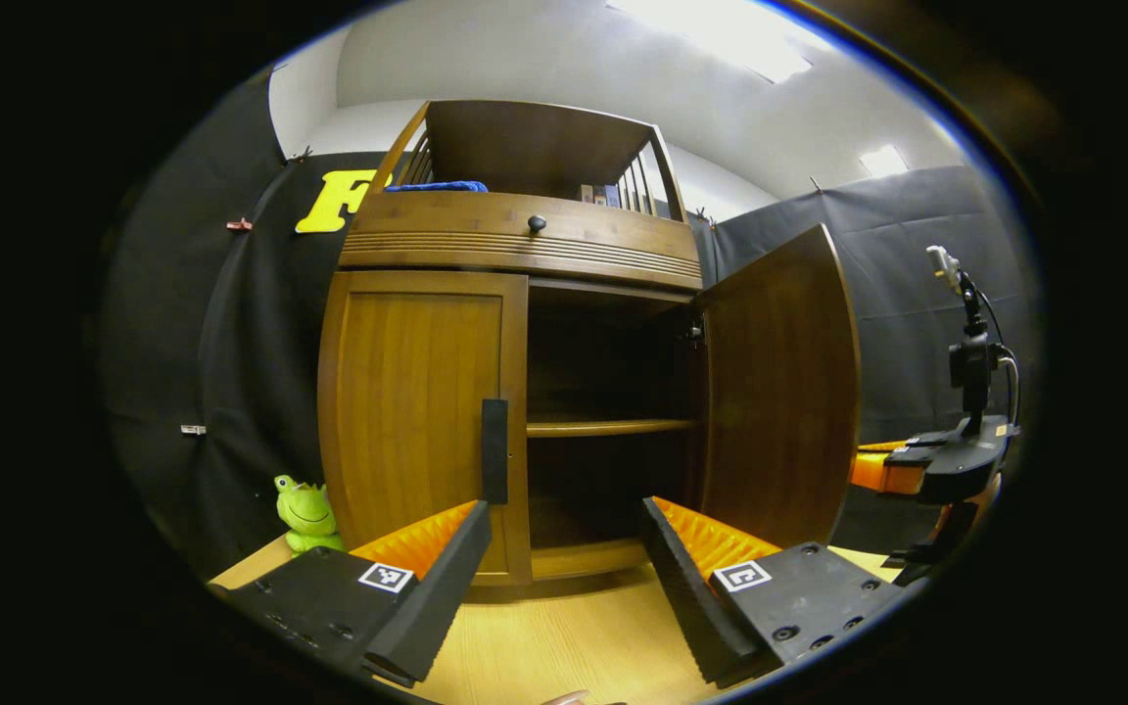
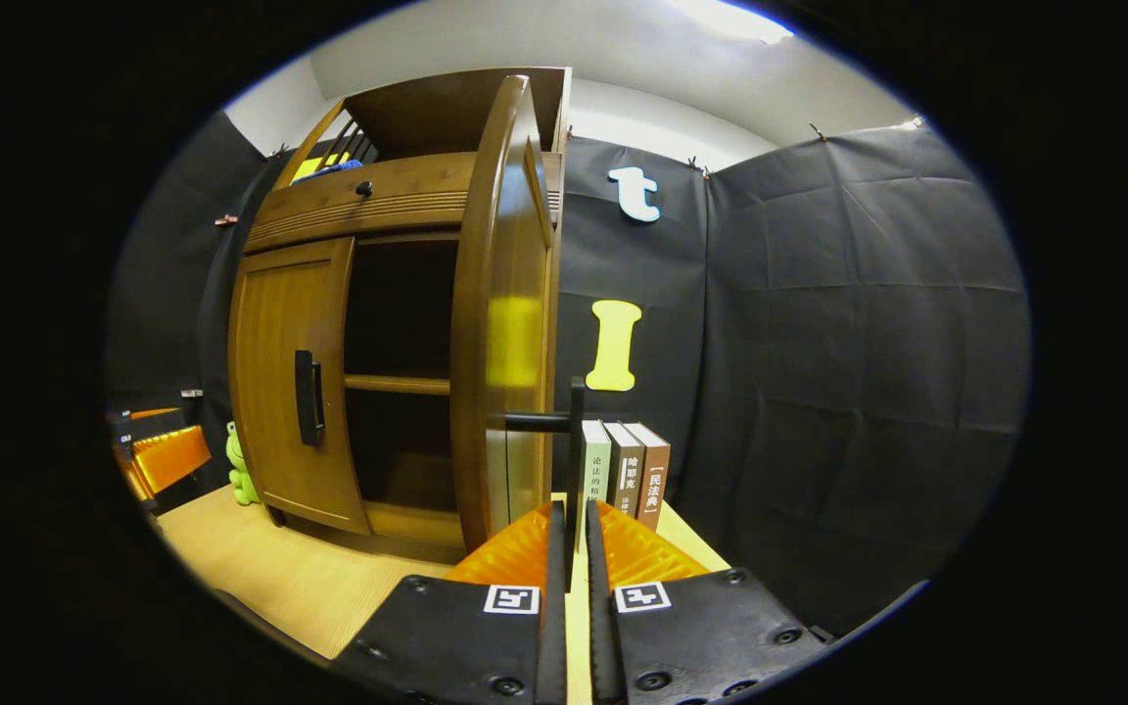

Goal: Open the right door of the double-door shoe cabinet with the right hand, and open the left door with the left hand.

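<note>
The wooden shoe cabinet's left door point(image 1: 407, 411) is closed, and its black handle point(image 1: 493, 450) runs along the inner edge. My left gripper point(image 1: 564, 509) is open just in front of it, its left finger below the handle and not touching it. The right door point(image 1: 779, 392) stands swung wide open. In the right gripper view that door point(image 2: 500, 323) is edge-on. My right gripper point(image 2: 574, 514) is shut on the right door's black handle point(image 2: 576, 421). The left door point(image 2: 280, 382) and the left gripper point(image 2: 158, 455) show farther left.
A green frog toy point(image 1: 305, 509) sits left of the cabinet on the light wooden table point(image 1: 564, 636). Three books point(image 2: 628, 475) stand right of the open door. Inside is a shelf point(image 1: 608, 427). Above are a drawer with a knob point(image 1: 537, 223) and a blue cloth point(image 1: 437, 186).
</note>
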